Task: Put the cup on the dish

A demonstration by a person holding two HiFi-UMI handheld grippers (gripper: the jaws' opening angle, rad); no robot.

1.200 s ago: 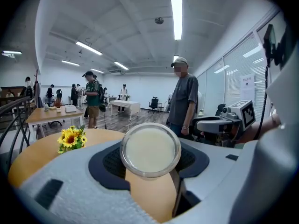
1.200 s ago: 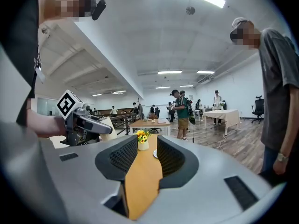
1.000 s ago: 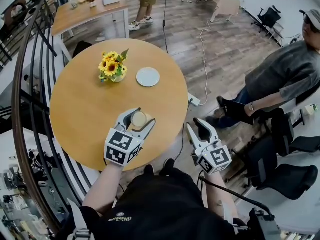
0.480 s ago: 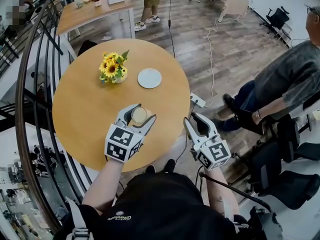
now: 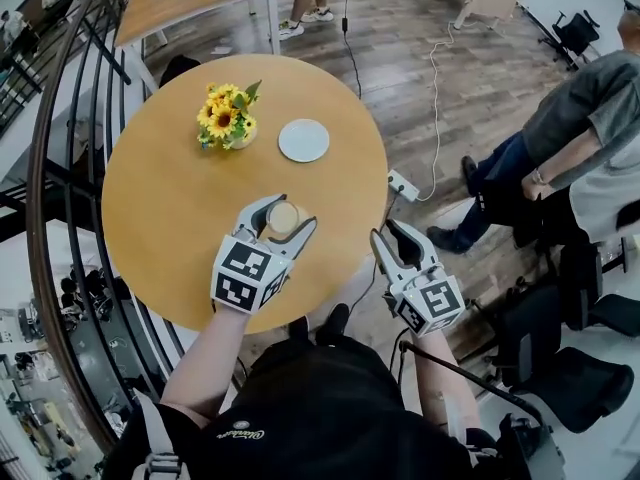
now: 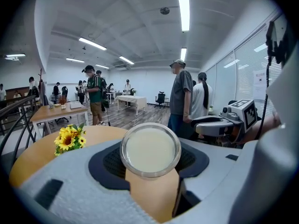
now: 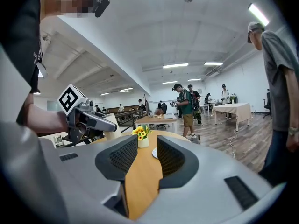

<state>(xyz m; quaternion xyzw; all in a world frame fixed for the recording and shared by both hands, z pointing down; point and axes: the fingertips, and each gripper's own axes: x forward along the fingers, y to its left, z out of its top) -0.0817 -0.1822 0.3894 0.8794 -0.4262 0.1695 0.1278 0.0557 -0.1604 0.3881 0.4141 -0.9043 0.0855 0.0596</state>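
Note:
My left gripper (image 5: pixel 284 214) is shut on a tan cup (image 5: pixel 283 218) with a clear lid and holds it above the near part of the round wooden table (image 5: pixel 170 208). In the left gripper view the cup (image 6: pixel 150 149) fills the gap between the dark pads. The white dish (image 5: pixel 304 140) lies empty on the far side of the table, beyond the cup. My right gripper (image 5: pixel 392 233) is open and empty, off the table's right edge over the floor. In the right gripper view its jaws (image 7: pixel 147 155) frame the tabletop, and a sliver of the dish (image 7: pixel 153 153) shows between them.
A vase of sunflowers (image 5: pixel 228 114) stands left of the dish. A curved railing (image 5: pixel 45 168) runs along the table's left. A power strip (image 5: pixel 402 185) and cable lie on the floor to the right, near a seated person (image 5: pixel 590 118) and office chairs.
My left gripper has carried the cup a little farther over the table, toward the dish. My right gripper has edged forward beside the table's edge, still open.

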